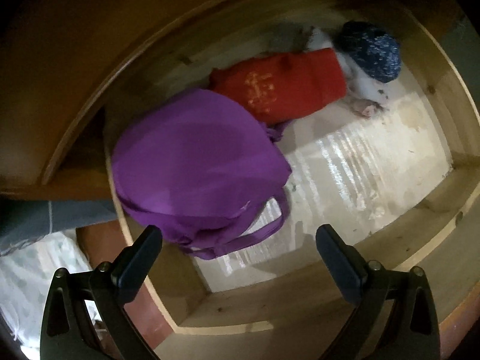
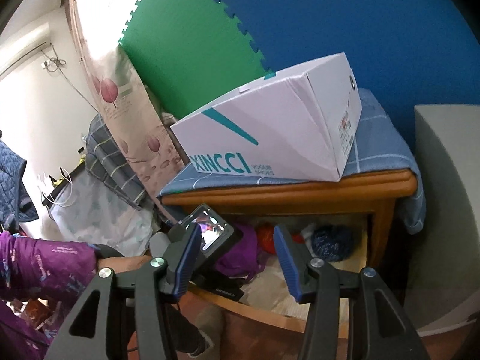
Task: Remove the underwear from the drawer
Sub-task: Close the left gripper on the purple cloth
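The open wooden drawer (image 1: 432, 198) holds purple underwear (image 1: 195, 174) at its left, a folded red garment (image 1: 285, 87) behind it, and a blue speckled roll (image 1: 372, 51) on white cloth at the far right. My left gripper (image 1: 238, 247) is open and empty, just above the drawer, its left finger close to the purple underwear. My right gripper (image 2: 237, 255) is open and empty, in front of the drawer (image 2: 270, 300). The right wrist view shows the purple underwear (image 2: 240, 255), the red garment (image 2: 265, 238) and the blue roll (image 2: 331, 243) inside.
A white XINCCI shoe box (image 2: 270, 132) sits on a blue checked cloth (image 2: 381, 150) on top of the nightstand (image 2: 300, 192). Bedding and a floral curtain (image 2: 129, 114) stand at the left. A grey block (image 2: 447, 210) stands at the right.
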A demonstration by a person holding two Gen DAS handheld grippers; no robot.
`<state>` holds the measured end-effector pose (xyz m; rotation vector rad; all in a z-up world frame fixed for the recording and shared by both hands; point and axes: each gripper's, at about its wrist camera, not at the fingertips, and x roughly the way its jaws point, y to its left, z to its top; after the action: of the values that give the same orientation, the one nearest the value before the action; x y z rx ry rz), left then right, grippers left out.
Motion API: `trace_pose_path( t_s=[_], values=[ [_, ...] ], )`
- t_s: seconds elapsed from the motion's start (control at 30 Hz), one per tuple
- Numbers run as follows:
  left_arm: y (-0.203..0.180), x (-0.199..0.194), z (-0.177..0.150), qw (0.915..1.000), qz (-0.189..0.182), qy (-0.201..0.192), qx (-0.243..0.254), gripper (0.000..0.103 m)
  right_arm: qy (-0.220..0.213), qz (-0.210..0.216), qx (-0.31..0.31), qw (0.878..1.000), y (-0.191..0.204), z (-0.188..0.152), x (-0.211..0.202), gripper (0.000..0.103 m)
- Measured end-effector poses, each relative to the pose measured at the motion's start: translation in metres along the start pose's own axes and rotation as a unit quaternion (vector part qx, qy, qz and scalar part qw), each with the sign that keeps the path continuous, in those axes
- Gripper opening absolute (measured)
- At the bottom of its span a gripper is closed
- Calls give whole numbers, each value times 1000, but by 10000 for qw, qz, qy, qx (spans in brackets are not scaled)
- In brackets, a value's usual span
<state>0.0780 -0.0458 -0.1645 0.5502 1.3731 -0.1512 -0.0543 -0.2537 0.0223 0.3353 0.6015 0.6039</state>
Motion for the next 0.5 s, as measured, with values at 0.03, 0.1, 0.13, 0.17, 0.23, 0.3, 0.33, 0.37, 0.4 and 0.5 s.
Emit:
trace_pose_path(
  t_s=[0.03,0.1,0.13,0.17,0.23,0.3,0.33,0.37,0.4,0.5],
  values=[
    [0,0,0,10000,-63,-33,29,99,7,12,20,10000,-1,0,1,51],
    [0,0,-1,9999,-125,-46,47,97,49,32,51,10000,0,0,3,51],
    [-2,-1,0,9998,-164,-42,76,95,74,48,68,9999,0,0,4,51],
    [-2,0,0,9997,-196,-41,106,94,102,58,68,9999,1,-1,6,51],
    [-3,1,0,9995,-275,-44,163,93,145,54,51,9999,2,-2,7,51],
    [-2,1,1,9993,-316,-39,218,92,209,61,63,9997,1,-3,9,51],
    [-2,1,3,9993,-303,-2,229,91,242,63,80,9997,1,-3,10,51],
    [-2,1,4,9994,-279,29,223,92,271,64,101,9996,0,-4,12,51],
    [-2,3,5,9995,-236,50,205,94,299,75,135,9994,-2,-3,13,51],
    [-5,18,11,9989,-26,411,237,103,388,117,237,9989,-2,-3,18,51]
  ],
)
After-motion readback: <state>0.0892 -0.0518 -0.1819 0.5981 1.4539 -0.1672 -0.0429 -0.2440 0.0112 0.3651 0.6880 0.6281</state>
